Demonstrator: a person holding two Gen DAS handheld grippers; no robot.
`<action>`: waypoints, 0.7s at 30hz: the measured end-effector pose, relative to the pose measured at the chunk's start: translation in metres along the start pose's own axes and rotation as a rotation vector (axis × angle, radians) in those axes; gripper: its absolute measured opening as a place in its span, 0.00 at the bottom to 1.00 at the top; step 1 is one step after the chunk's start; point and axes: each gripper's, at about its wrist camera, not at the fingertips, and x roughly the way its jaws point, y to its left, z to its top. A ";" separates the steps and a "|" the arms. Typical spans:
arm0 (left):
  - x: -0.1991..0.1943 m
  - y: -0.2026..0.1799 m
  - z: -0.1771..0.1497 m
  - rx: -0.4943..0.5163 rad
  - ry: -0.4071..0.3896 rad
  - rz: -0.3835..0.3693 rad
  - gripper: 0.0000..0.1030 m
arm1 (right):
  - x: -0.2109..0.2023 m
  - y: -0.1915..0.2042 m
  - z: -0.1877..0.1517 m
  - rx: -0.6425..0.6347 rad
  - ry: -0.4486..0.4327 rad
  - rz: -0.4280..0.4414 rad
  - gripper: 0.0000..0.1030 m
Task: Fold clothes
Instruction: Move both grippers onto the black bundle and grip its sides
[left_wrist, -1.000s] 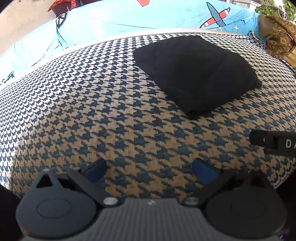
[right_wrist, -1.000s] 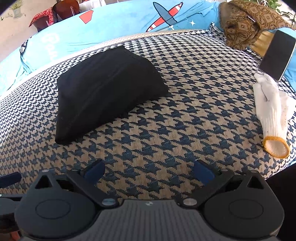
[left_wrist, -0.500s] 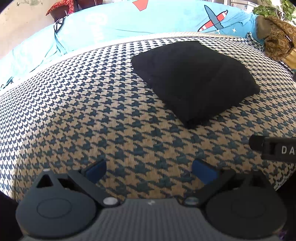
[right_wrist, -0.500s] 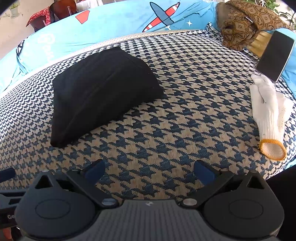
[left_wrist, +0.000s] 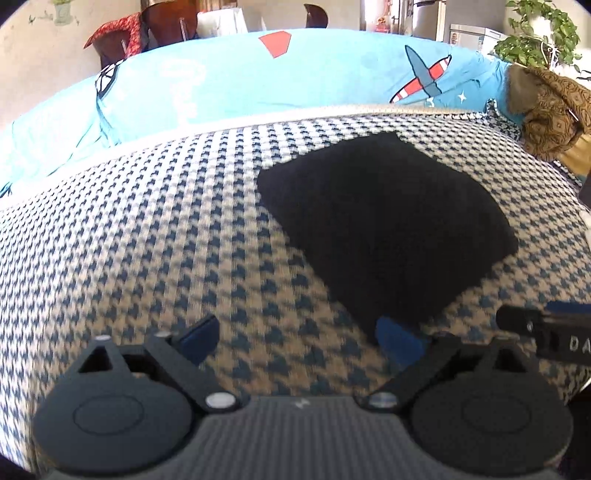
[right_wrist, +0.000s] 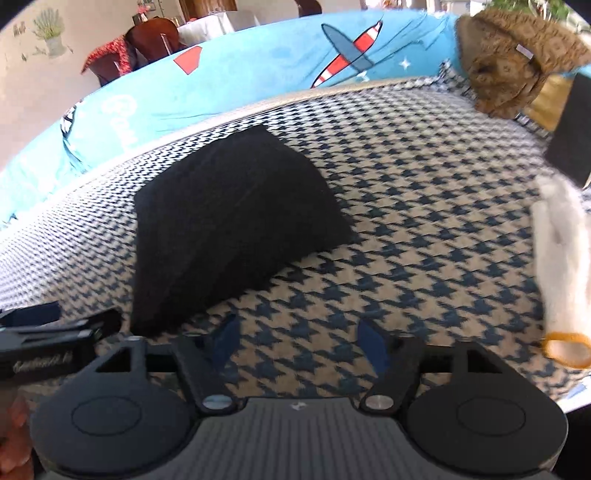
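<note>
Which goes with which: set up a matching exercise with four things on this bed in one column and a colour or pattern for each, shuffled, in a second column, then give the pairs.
Things:
1. folded cloth bundle
2. knitted work glove with a cuff band
3. crumpled patterned cloth in the far right corner
4. woven cover that everything lies on

Colours:
A. white, orange band
B. brown and gold
C. navy and beige houndstooth
D. plain black

Pairs: 1-D, 2-A, 3-B, 4-C
</note>
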 end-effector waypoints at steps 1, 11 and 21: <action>0.003 0.003 0.004 -0.007 0.001 -0.012 0.86 | 0.000 -0.002 0.002 0.010 -0.006 0.013 0.55; 0.035 0.035 0.040 -0.116 0.050 -0.172 0.69 | 0.002 -0.032 0.028 0.098 -0.006 0.210 0.50; 0.071 0.034 0.067 -0.118 0.087 -0.247 0.80 | 0.030 -0.053 0.048 0.198 0.098 0.314 0.53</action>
